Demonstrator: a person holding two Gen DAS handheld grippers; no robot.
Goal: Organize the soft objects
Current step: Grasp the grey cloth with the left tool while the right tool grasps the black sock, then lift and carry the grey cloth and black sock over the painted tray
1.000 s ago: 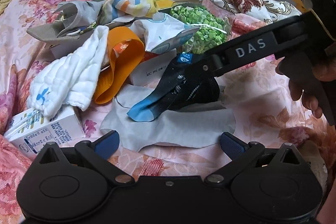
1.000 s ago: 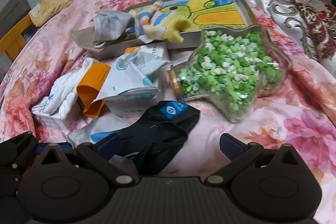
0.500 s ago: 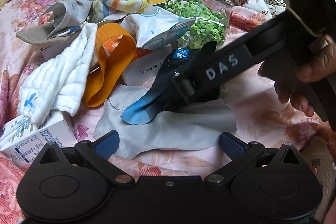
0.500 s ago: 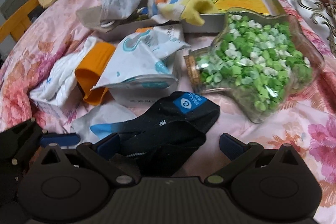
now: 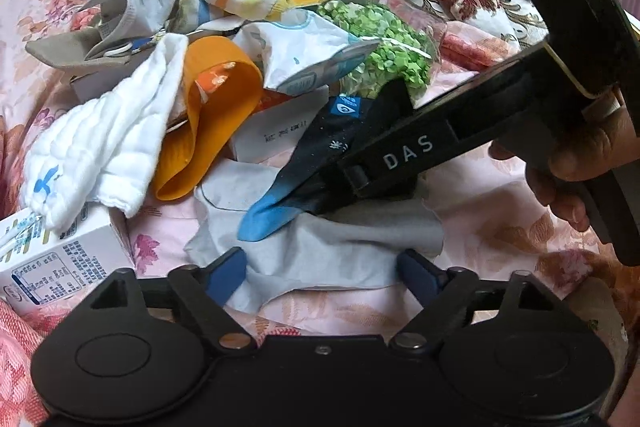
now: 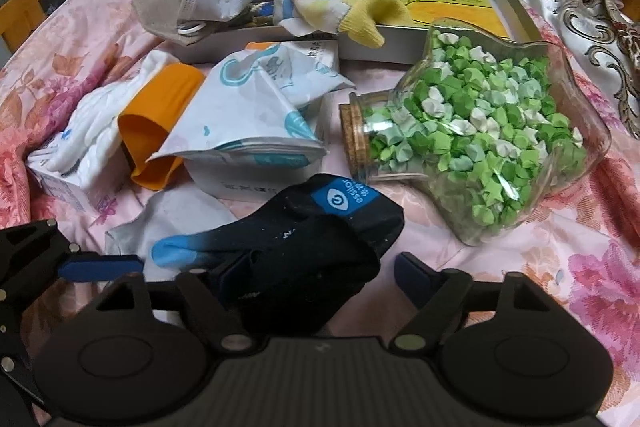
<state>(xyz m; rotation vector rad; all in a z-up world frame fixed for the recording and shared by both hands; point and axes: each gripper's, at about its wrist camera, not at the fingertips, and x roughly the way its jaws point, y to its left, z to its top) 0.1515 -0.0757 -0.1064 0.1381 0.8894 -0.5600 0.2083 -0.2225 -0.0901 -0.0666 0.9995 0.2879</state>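
Black sock (image 6: pixel 304 247) sits between our right gripper (image 6: pixel 308 273) pads, grey cloth (image 5: pixel 320 251) between the left gripper (image 5: pixel 322 269); both have just been closing, neither yet clenched, presumably for separate lifts.

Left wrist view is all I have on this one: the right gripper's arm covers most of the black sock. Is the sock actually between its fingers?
Observer: Yes. In the right wrist view the black sock lies between the fingers of the right gripper. The jaws have just been closing, but the pad on the picture's right is not touching the sock.
Operator: The jar of green paper stars is half hidden for me too. Is it closed?
Observer: A cork plugs the neck of the jar, which lies on its side with the neck toward the white pouch.
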